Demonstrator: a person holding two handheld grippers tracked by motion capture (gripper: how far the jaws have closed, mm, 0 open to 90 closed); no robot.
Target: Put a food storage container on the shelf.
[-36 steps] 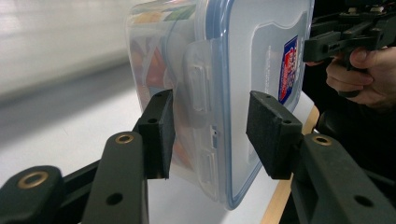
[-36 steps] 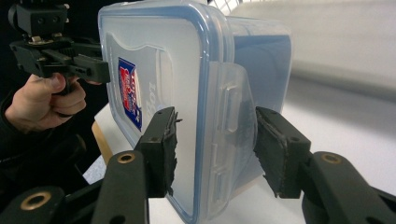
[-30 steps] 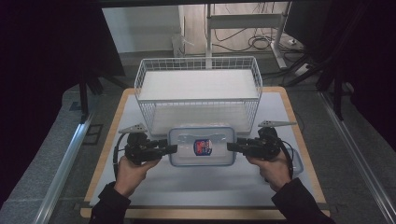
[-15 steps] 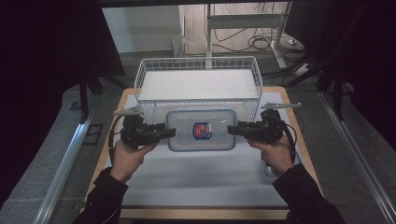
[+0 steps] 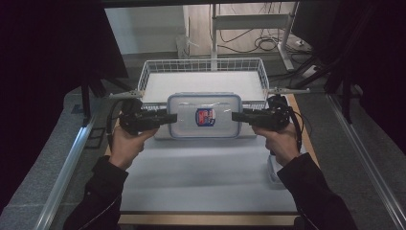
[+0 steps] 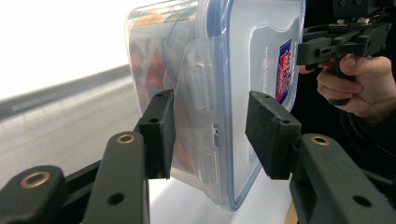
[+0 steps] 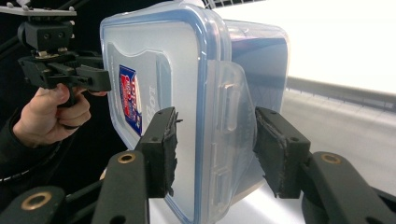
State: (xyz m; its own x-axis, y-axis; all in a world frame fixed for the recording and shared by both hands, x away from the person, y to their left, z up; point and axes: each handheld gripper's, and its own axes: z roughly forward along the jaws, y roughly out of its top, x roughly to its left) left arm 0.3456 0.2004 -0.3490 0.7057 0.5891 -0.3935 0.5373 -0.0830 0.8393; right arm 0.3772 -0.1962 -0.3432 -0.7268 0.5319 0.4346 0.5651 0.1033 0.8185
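At the left of the high view, the person's left hand (image 5: 125,143) holds the left gripper (image 5: 171,117) level against the left end of the clear plastic container (image 5: 204,115); in the left gripper view its jaws straddle that end's side latch, one pad (image 6: 161,133) touching the box wall, the other pad standing off the lid, so a firm pinch cannot be confirmed. The container, blue-rimmed with a red and blue label (image 5: 205,116) on its lid, hangs between both grippers over the near edge of the white wire basket (image 5: 261,72), above the white mat (image 5: 201,177). At the right, the right gripper (image 5: 237,116), in the right hand (image 5: 282,141), straddles the opposite latch, jaws close around it with narrow gaps visible
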